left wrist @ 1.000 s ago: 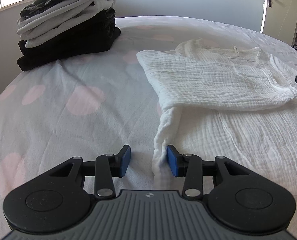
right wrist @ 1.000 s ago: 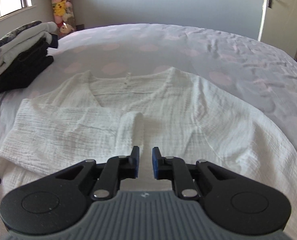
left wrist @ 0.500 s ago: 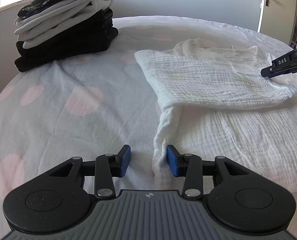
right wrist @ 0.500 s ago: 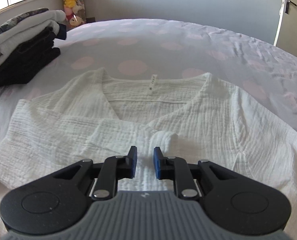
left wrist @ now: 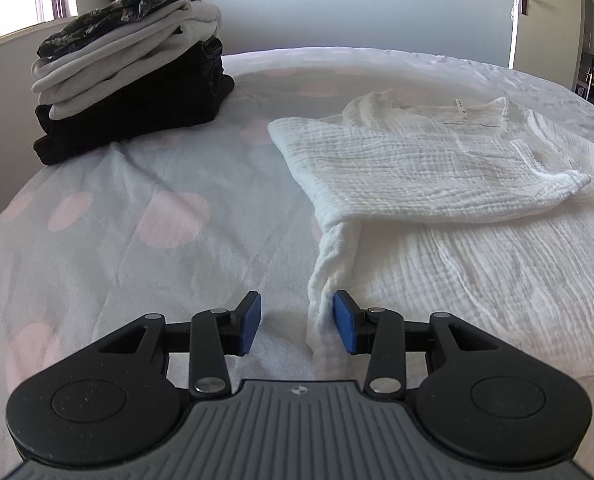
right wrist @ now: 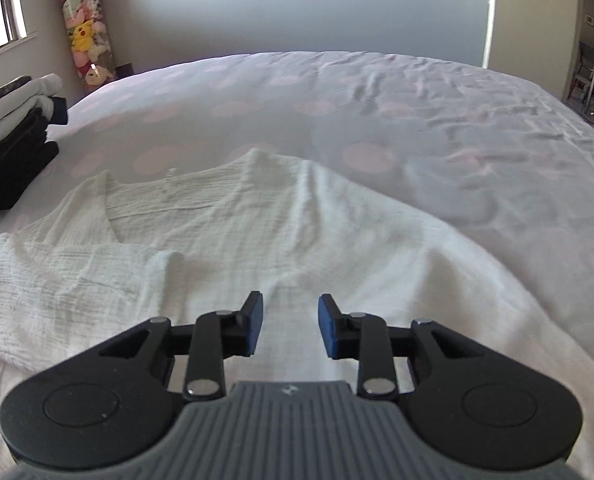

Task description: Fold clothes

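Observation:
A white crinkled top (left wrist: 417, 168) lies flat on the bed, its left sleeve (right wrist: 77, 280) folded across the chest. My left gripper (left wrist: 297, 322) stands open low over the top's left side edge. That bunched edge (left wrist: 323, 280) sits between the blue pads and touches only the right one. In the right wrist view my right gripper (right wrist: 290, 328) hovers over the top's (right wrist: 297, 220) middle, right of the folded sleeve's cuff. Its jaws are opening and nothing is between them.
A stack of folded dark and pale clothes (left wrist: 129, 92) stands at the bed's far left, also in the right wrist view as the stack (right wrist: 13, 148). The dotted bed cover (right wrist: 417, 120) stretches beyond the top. A tube of plush toys (right wrist: 85, 40) and a door (left wrist: 545, 12) stand behind.
My right gripper has slid right across the top, away from the folded sleeve's cuff, and its jaws have spread wider. The left gripper has stayed put over the side edge.

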### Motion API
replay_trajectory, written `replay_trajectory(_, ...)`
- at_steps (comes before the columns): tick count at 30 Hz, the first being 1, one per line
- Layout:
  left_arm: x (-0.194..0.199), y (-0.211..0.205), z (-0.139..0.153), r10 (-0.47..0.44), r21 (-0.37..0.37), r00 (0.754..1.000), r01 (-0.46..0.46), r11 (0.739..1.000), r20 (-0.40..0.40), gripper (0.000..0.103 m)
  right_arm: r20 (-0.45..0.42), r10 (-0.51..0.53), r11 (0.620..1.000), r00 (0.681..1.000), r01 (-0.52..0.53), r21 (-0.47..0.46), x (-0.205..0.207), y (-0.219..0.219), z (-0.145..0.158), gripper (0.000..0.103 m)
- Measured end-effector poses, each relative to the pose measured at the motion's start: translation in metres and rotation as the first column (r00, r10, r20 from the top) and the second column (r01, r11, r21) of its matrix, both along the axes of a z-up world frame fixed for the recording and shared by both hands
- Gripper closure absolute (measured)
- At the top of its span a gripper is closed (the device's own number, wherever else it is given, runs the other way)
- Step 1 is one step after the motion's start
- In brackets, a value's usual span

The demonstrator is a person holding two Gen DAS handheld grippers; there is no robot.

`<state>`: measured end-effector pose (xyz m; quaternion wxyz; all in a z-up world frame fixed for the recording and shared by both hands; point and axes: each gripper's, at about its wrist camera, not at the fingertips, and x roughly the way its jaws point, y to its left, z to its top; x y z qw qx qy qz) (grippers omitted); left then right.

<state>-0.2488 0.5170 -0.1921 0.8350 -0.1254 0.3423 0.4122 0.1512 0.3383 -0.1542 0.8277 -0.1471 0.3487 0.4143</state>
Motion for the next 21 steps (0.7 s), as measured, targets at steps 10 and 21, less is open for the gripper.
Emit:
replay_trajectory(10, 0.001, -0.031, 0.022, -0.025, -0.030, 0.998, 0.027, 0.999, 0.065, 0.055, -0.078, -0.399, 0.917, 0.914, 0.398, -0.022, 0.066, -0.201, 0.009, 0.069)
replay_trajectory(21, -0.011, -0.054, 0.022, 0.013, -0.125, 0.993, 0.001, 0.992, 0.115, 0.052, -0.206, -0.611, 0.780, 0.764, 0.626, 0.007, 0.079, -0.311, -0.017, 0.055)
